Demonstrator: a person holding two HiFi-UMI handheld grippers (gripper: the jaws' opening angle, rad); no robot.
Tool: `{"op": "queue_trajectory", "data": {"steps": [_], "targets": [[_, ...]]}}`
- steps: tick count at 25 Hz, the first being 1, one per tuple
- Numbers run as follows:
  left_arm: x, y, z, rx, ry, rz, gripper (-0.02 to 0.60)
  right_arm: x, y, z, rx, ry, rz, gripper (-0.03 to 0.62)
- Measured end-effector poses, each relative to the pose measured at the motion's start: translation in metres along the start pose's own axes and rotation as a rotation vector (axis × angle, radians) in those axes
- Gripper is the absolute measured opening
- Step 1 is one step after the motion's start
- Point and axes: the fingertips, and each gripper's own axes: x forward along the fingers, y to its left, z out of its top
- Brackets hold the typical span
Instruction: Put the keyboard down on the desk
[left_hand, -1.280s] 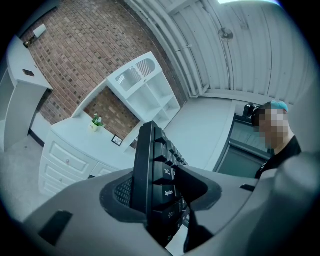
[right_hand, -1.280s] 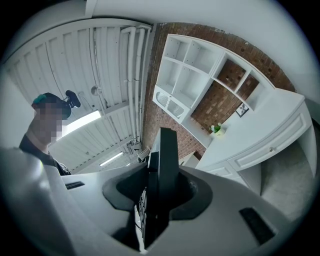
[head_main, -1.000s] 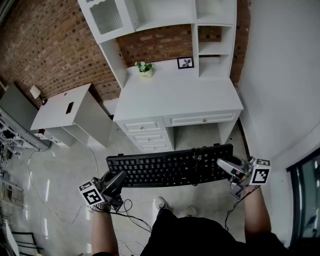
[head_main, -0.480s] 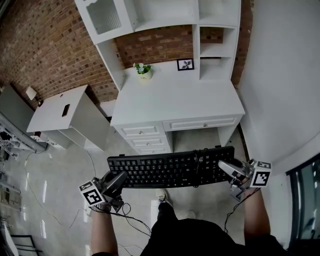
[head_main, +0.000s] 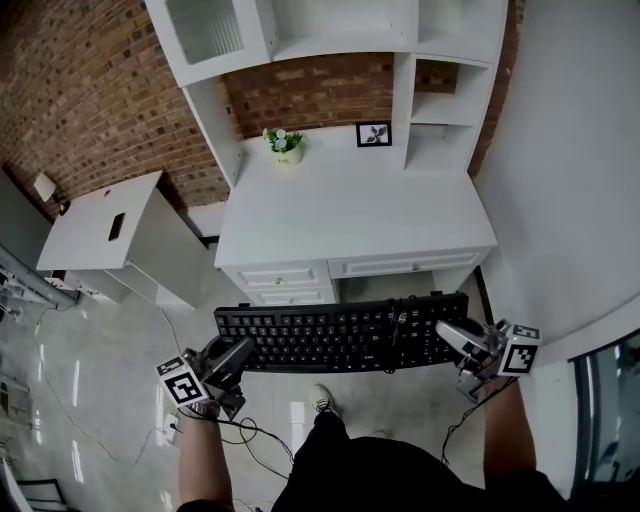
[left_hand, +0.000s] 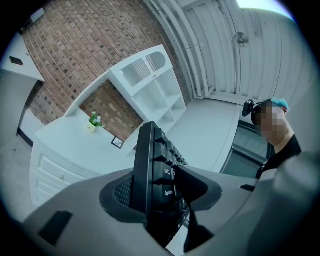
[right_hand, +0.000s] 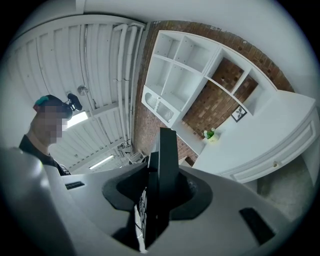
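Keyboard (head_main: 335, 338): black plastic, matt casing, keycaps with a faint sheen. Desk (head_main: 350, 210): white, smooth, satin, looks painted. Wall (head_main: 80, 100): red brick, rough, bare. Floor (head_main: 90, 370): pale tile, glossy, reflecting light streaks. Left gripper (left_hand: 162, 187) and right gripper (right_hand: 160, 192) shells: grey plastic, smooth, matt.

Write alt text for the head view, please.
A black keyboard is held level in the air, the left gripper shut on one end and the right gripper on the other, just short of a white desk. A small potted plant and a framed picture stand at the desk's back.
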Motion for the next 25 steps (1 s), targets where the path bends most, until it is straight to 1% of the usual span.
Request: {"op": "queue_trajectory", "data": {"steps": [4, 9, 19, 25], "targets": [[0.009, 0.025, 0.010, -0.011, 0.004, -0.022, 0.222, 0.019, -0.012, 0.005, -0.008, -0.002, -0.024, 0.137], [0.016, 0.073, 0.057, -0.035, 0.019, -0.031, 0.222, 0.078, -0.025, 0.026, 0.001, -0.005, -0.053, 0.137], [0.011, 0.147, 0.103, -0.040, 0.037, -0.049, 0.222, 0.155, -0.048, 0.026, 0.005, -0.013, -0.077, 0.137], [0.007, 0.175, 0.127, -0.032, 0.042, -0.057, 0.222, 0.190, -0.055, 0.027, -0.002, -0.020, -0.076, 0.138]]}}
